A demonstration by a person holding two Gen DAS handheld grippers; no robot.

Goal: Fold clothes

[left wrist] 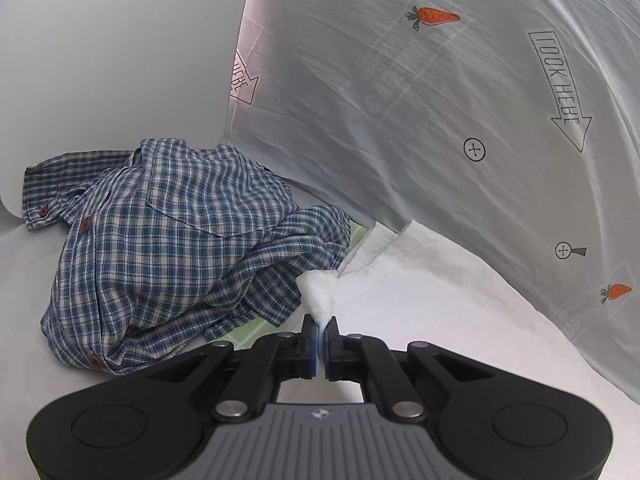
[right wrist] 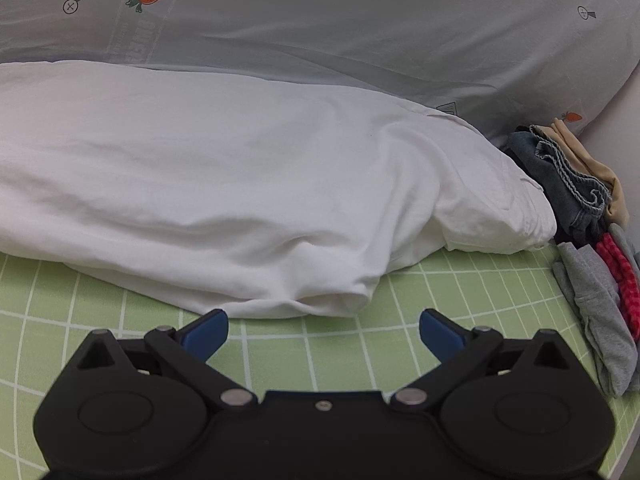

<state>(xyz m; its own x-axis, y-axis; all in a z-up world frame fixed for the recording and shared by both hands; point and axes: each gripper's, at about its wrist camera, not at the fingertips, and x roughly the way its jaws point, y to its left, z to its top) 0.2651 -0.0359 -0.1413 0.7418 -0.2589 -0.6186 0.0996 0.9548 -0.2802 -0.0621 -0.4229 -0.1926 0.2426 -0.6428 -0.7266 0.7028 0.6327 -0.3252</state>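
The left gripper [left wrist: 321, 326] was pinching a bunched corner of the white cotton garment [left wrist: 420, 300], its blue pads pressed together on the cloth. That garment lay in a loose mound across the green gridded cutting mat [right wrist: 280, 360], against a pale carrot-printed sheet [left wrist: 400, 100]. A crumpled blue plaid button shirt [left wrist: 168, 248] sat beside it. The right gripper [right wrist: 324, 330] hovered spread wide over the mat, just before the white garment's near hem, holding nothing. Folded clothes [right wrist: 592, 240] were stacked at the mat's right edge.

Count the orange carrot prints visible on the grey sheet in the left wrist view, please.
2: one carrot near the top, another at the right edge of the grey sheet. Folds may hide more.
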